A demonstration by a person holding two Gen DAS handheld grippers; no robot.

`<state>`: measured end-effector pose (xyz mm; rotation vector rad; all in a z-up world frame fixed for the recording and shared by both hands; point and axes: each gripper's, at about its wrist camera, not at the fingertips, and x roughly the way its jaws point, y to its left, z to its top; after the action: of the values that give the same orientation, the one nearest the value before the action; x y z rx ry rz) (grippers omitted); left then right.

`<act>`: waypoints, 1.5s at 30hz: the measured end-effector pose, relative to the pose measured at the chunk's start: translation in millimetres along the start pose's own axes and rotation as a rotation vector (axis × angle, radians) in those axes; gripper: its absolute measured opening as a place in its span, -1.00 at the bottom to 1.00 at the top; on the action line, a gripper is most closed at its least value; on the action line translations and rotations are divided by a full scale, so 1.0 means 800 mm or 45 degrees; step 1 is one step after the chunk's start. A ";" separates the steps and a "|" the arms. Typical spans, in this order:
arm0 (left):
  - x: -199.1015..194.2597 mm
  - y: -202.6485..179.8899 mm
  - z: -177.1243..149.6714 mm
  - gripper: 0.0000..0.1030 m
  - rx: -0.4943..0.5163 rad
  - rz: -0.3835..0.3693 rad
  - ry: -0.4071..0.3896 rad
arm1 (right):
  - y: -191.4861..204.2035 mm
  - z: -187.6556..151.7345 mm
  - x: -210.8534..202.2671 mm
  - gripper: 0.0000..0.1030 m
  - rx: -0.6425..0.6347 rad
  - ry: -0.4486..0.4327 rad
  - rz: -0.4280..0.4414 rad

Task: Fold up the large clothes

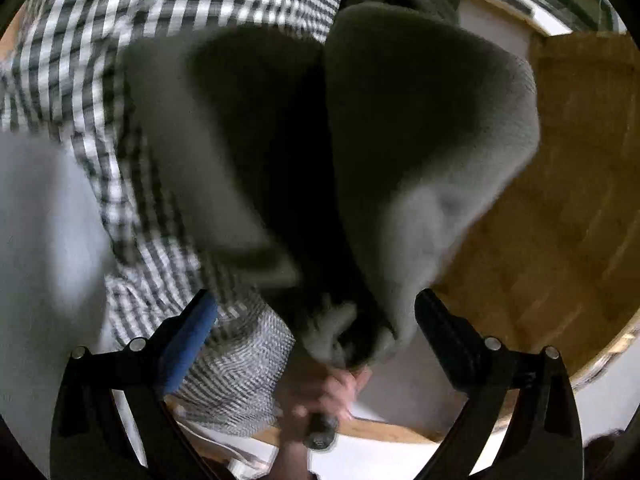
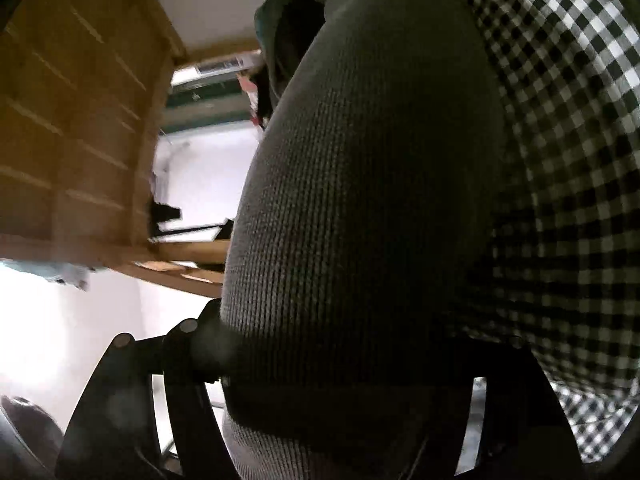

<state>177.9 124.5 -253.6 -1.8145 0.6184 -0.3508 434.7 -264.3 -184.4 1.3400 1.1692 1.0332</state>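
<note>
Two cloths fill both views: a thick grey waffle-knit garment (image 1: 420,128), soft and bulging in rounded folds, and a black-and-white gingham cloth (image 1: 100,40) behind it. Ahead of the left gripper (image 1: 316,312), whose fingers stand wide with nothing pressed between them, the garment hangs bunched with a hand (image 1: 336,384) gripping its lower end, wooden boards (image 1: 568,208) off past the right finger. The right gripper (image 2: 344,356) has the ribbed knit swelling between its fingers, though whether the pads press on it I cannot tell.
</note>
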 end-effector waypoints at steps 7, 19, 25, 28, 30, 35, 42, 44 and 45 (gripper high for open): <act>0.023 0.023 -0.060 0.89 -0.107 -0.209 -0.110 | -0.003 -0.002 -0.001 0.28 0.051 -0.024 0.046; 0.066 0.027 -0.050 0.89 -0.102 -0.082 -0.363 | -0.004 -0.006 -0.010 0.29 0.022 0.004 -0.053; 0.071 0.046 -0.072 0.89 -0.141 -0.059 -0.293 | -0.008 -0.003 -0.008 0.29 0.029 0.010 -0.042; 0.081 0.048 -0.070 0.89 -0.164 -0.027 -0.304 | -0.009 -0.002 -0.008 0.30 0.023 0.017 -0.050; 0.099 0.057 -0.059 0.89 -0.174 -0.033 -0.317 | -0.011 -0.002 -0.007 0.30 0.023 0.020 -0.051; 0.087 0.041 -0.054 0.89 -0.133 -0.198 -0.415 | -0.006 -0.003 0.000 0.30 -0.018 0.045 -0.100; 0.126 0.053 0.006 0.83 -0.133 -0.033 -0.161 | -0.006 -0.012 0.010 0.29 -0.093 0.072 -0.238; 0.123 0.033 0.000 0.33 -0.007 0.043 -0.175 | 0.001 -0.014 0.007 0.26 -0.131 0.043 -0.264; 0.122 0.025 -0.004 0.24 0.031 0.053 -0.176 | 0.005 -0.014 0.005 0.24 -0.144 0.030 -0.268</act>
<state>251.2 61.5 -277.6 -1.7832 0.5521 -0.2025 424.5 -258.9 -179.5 1.0939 1.2227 0.9503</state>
